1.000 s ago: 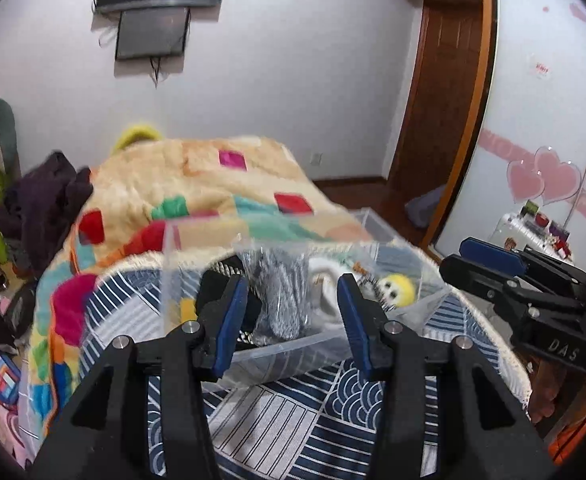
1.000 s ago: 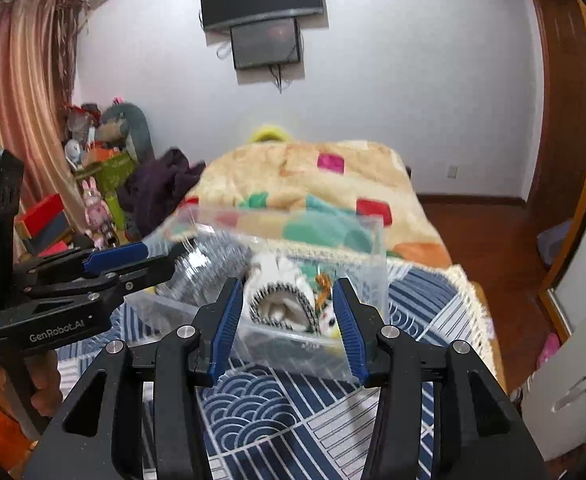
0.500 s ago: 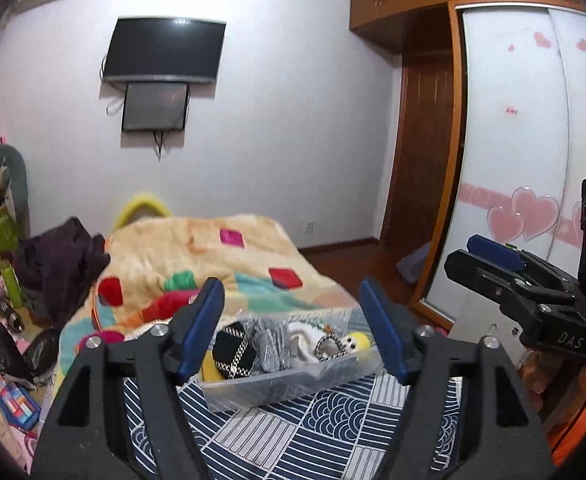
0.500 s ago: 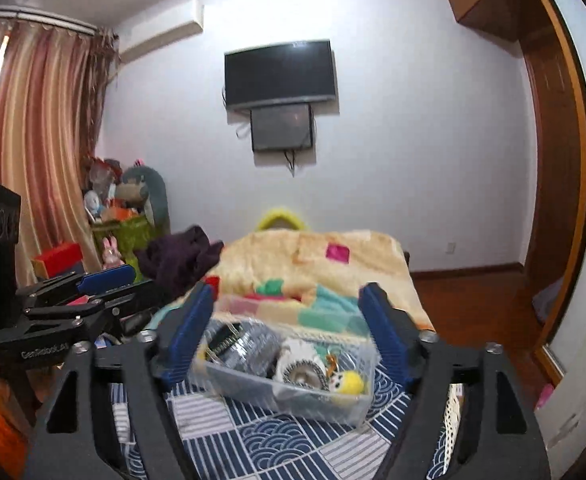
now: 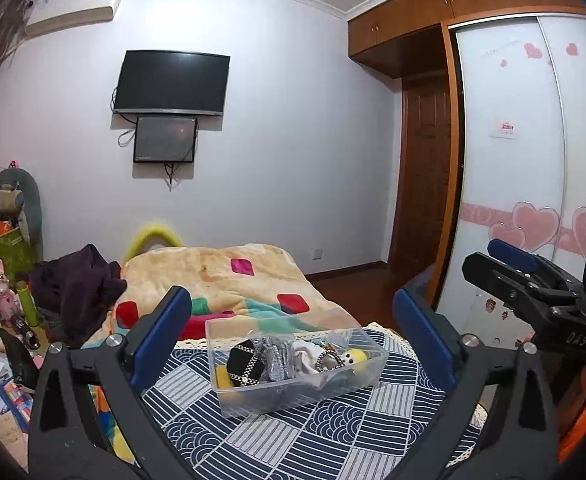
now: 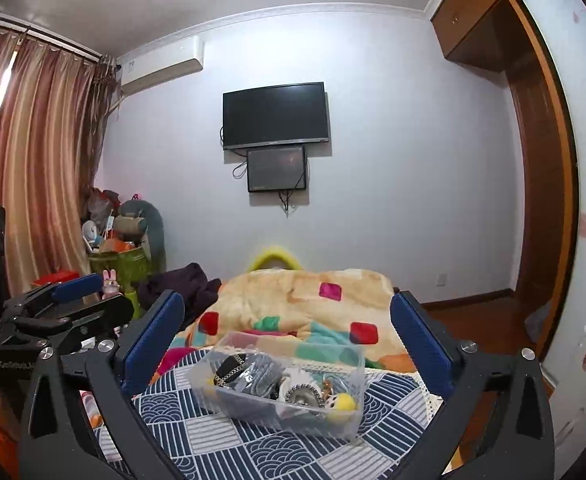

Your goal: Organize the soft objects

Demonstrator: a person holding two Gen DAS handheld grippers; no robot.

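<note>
Both grippers have pulled back & up from the clear bin (image 5: 299, 394) since 1 s ago, jaws spread from narrow to wide; left gripper (image 5: 293, 340) and right gripper (image 6: 287, 346) hold nothing. Bin sits on a navy/white patterned cloth (image 5: 317, 436) at the bed's near end, w/ a peach blanket (image 5: 229, 276) behind and a wall TV (image 5: 171, 82) above. It's packed w/ soft items: black pouch (image 5: 245, 362), grey sparkly fabric (image 5: 275, 362), white piece, small yellow plush (image 5: 353, 357).
</note>
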